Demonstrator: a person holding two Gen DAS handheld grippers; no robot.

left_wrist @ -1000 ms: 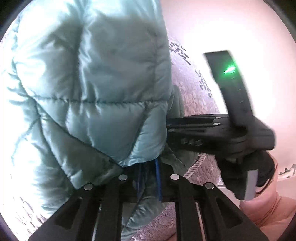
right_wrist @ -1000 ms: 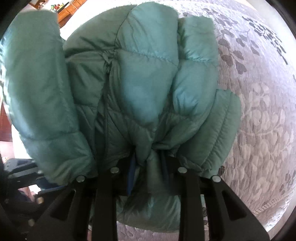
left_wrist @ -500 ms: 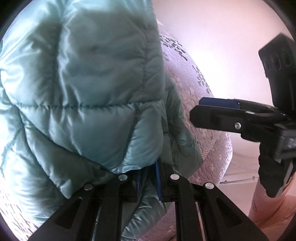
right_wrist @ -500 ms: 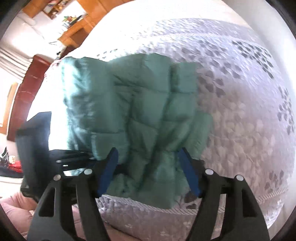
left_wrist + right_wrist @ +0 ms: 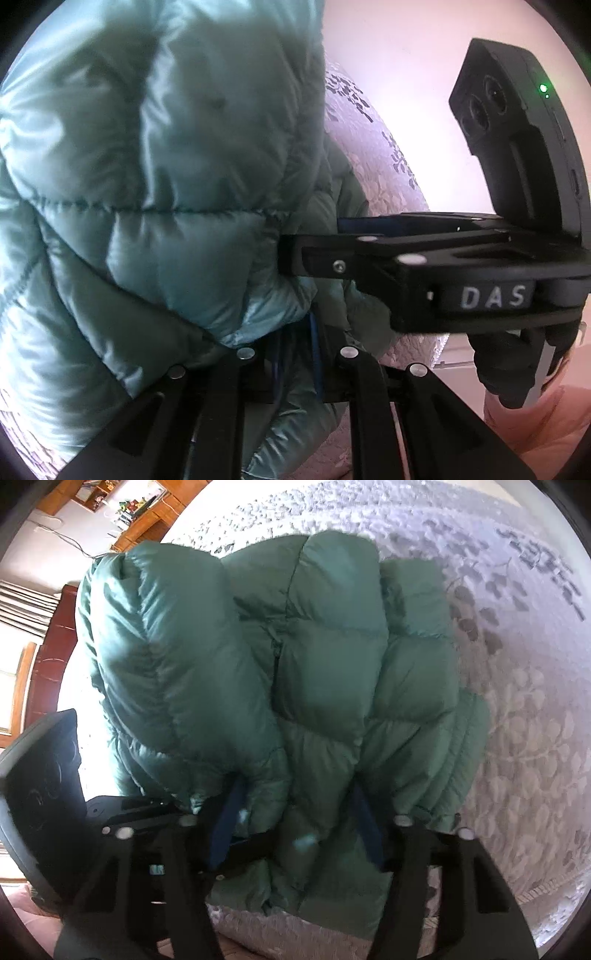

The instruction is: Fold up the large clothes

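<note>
Jacket | left hand-held gripper pinching hem | right hand-held gripper closing

Teal quilted jacket; pale bedspread, grey leaf pattern; black grippers, blue pads

Both of the 2 fisheye cameras looked steeply down from very close above the teal puffer jacket, which filled most of each view. The left wrist view faced the jacket's near edge with the right gripper crossing from its right; the right wrist view saw the same jacket on the patterned bedspread.
</note>
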